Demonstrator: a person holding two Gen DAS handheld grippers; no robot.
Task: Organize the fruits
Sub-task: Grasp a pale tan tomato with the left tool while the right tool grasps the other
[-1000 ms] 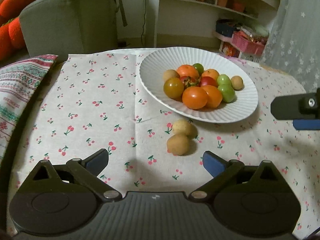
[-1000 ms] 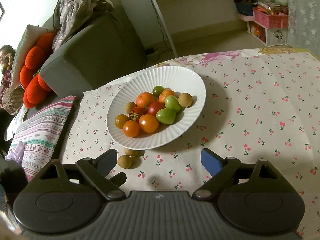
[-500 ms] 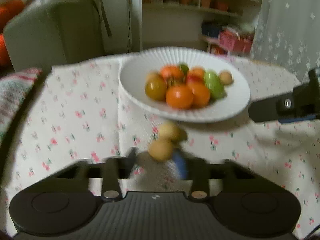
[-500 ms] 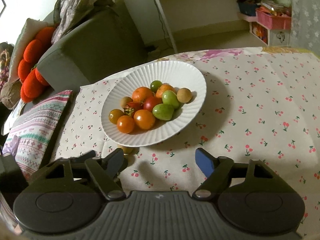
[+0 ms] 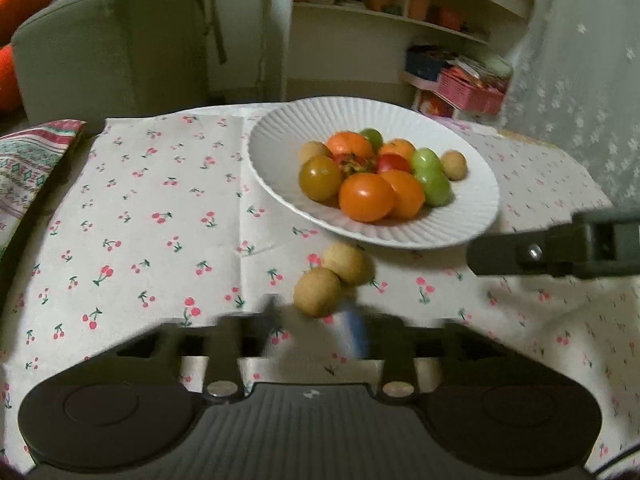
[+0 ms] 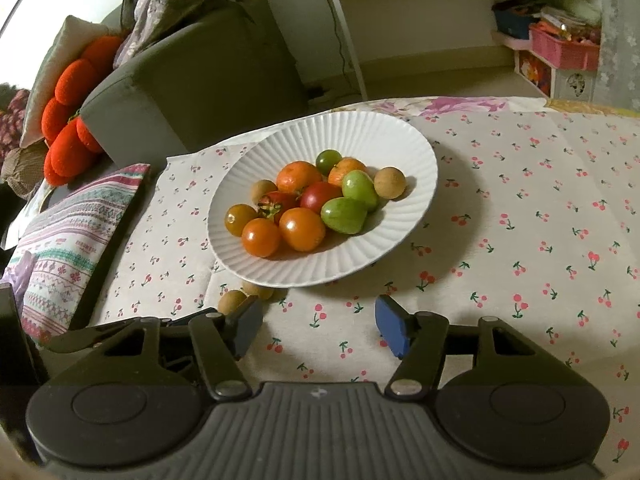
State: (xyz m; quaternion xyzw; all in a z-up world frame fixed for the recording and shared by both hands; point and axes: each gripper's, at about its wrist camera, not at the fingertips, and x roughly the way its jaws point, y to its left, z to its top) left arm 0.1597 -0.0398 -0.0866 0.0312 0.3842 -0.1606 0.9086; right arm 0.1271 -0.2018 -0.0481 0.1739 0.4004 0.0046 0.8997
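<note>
Two tan round fruits (image 5: 332,280) lie touching beside the heaped white plate (image 5: 280,136). The blurred left gripper (image 5: 316,328) points down, jaws opening; the right gripper (image 6: 320,324) narrows, empty.

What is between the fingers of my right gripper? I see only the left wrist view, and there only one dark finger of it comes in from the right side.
Observer: Nothing is held. In the right wrist view the right gripper, whose jaws are closing, has only bare tablecloth between its blue pads.
Operator: And the two brown fruits beside the plate, how do they lie from that gripper?
Observer: Both lie off to its left, outside the jaws. The nearer brown fruit peeks out from behind the left pad, and the farther brown fruit sits against the near rim of the plate.
</note>
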